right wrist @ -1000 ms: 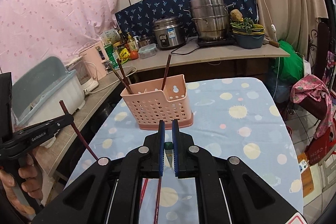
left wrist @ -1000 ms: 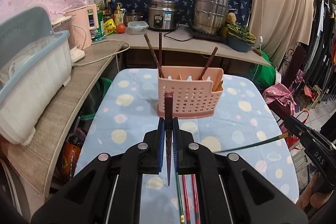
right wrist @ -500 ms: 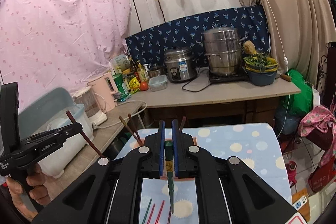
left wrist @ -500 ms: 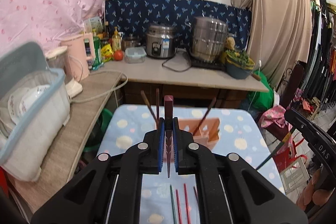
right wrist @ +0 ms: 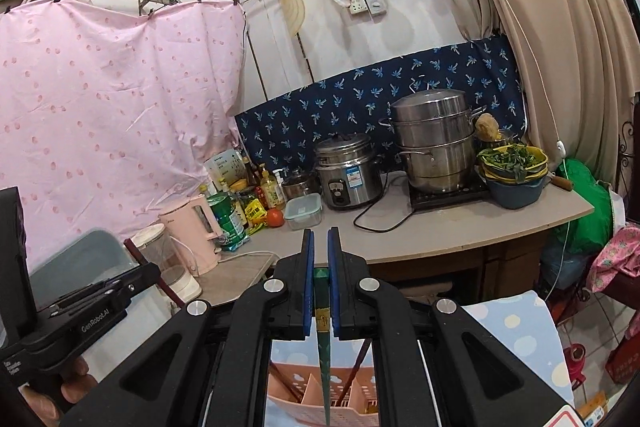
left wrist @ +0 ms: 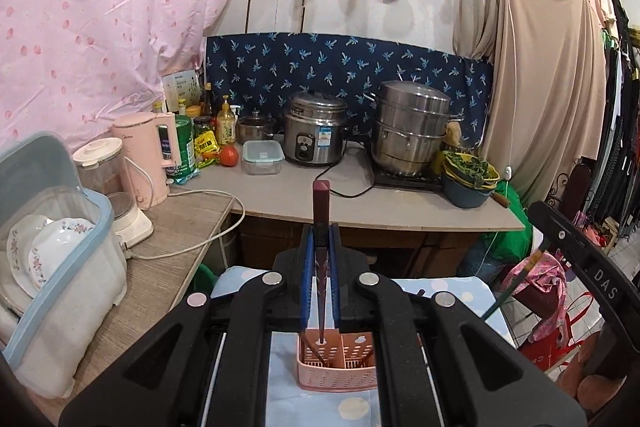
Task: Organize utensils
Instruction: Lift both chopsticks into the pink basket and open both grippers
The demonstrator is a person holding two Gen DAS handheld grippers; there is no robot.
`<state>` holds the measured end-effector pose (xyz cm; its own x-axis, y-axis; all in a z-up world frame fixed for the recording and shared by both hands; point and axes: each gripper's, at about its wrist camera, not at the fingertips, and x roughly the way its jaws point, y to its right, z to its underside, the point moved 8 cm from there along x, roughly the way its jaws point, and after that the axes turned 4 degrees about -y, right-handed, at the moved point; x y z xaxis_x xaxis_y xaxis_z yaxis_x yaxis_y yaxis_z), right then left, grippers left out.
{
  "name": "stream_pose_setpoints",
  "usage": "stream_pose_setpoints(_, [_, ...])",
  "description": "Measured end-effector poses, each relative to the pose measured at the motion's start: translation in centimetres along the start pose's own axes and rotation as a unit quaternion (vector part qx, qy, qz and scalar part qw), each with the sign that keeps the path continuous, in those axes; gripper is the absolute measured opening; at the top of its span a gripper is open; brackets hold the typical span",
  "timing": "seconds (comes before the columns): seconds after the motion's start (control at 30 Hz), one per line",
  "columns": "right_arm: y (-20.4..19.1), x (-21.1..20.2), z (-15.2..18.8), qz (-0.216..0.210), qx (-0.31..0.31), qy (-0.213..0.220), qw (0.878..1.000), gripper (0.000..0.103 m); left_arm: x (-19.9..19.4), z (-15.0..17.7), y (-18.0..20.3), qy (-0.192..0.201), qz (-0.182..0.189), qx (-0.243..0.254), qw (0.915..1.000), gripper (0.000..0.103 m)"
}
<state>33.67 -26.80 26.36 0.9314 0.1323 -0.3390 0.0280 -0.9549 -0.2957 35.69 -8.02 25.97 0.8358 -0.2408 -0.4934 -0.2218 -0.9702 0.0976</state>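
Both grippers carry a chopstick above the pink utensil basket [left wrist: 337,361], and the coming move turns on one relation — the basket lies below and just ahead of each pair of fingers, so the sticks must go in tip first, nearly straight down. The left gripper [left wrist: 320,269] has its jaws pressed tight on a dark red chopstick [left wrist: 321,211], long axis upright, blunt end up and thin tip hanging over a left compartment of the basket. The right gripper [right wrist: 321,281] is likewise clamped on a green chopstick [right wrist: 323,339], also upright, its point hanging over the basket's partitioned interior [right wrist: 316,393]. Which hand is nearer I cannot tell; both tips look close to the rim. The basket stands on the blue spotted tablecloth [right wrist: 516,327], well on the near side of the counter with the rice cooker [left wrist: 315,127], and brown chopsticks [right wrist: 356,367] already lean inside it.
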Motion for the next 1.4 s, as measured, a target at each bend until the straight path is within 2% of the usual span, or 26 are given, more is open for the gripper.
stream_pose_setpoints(0.33, [0.0, 3.9, 1.3, 0.001, 0.003, -0.020, 1.000, 0.007, 4.3, 3.0, -0.5, -0.037, 0.003, -0.002, 0.9993, 0.007])
stream_pose_setpoints(0.5, [-0.2, 3.1, 0.0, -0.010, 0.010, -0.009, 1.000, 0.007, 5.0, 3.7, -0.7, -0.045, 0.004, -0.002, 0.9990, 0.007])
stream_pose_setpoints(0.7, [-0.7, 2.4, -1.4, -0.005, -0.003, 0.004, 1.000, 0.007, 5.2, 4.0, -0.7, -0.047, 0.007, -0.003, 0.9989, 0.007])
stream_pose_setpoints(0.8, [-0.4, 3.4, 0.0, 0.000, -0.004, -0.010, 1.000, 0.007, 5.5, 4.5, -0.5, -0.051, 0.008, -0.002, 0.9987, 0.007])
stream_pose_setpoints(1.1, [1.4, 7.1, 6.9, 0.012, -0.008, -0.087, 0.996, 0.008, 6.5, 6.2, -0.5, -0.073, 0.012, -0.006, 0.9972, 0.007])
stream_pose_setpoints(1.17, [1.7, 7.1, 7.5, 0.013, -0.009, -0.093, 0.996, 0.016, 6.6, 6.5, -0.6, -0.076, 0.010, -0.009, 0.9970, 0.008])
stream_pose_setpoints(1.23, [1.7, 6.9, 7.9, 0.016, -0.013, -0.095, 0.995, 0.035, 6.6, 6.7, -0.6, -0.074, 0.004, -0.009, 0.9972, 0.010])
stream_pose_setpoints(1.33, [1.7, 6.1, 8.2, 0.017, -0.014, -0.092, 0.996, 0.046, 6.2, 6.9, -0.6, -0.073, 0.002, -0.011, 0.9973, 0.030])
stream_pose_setpoints(1.4, [1.9, 5.5, 8.4, 0.017, -0.013, -0.092, 0.996, 0.050, 5.9, 7.1, -0.4, -0.071, 0.001, -0.009, 0.9974, 0.032])
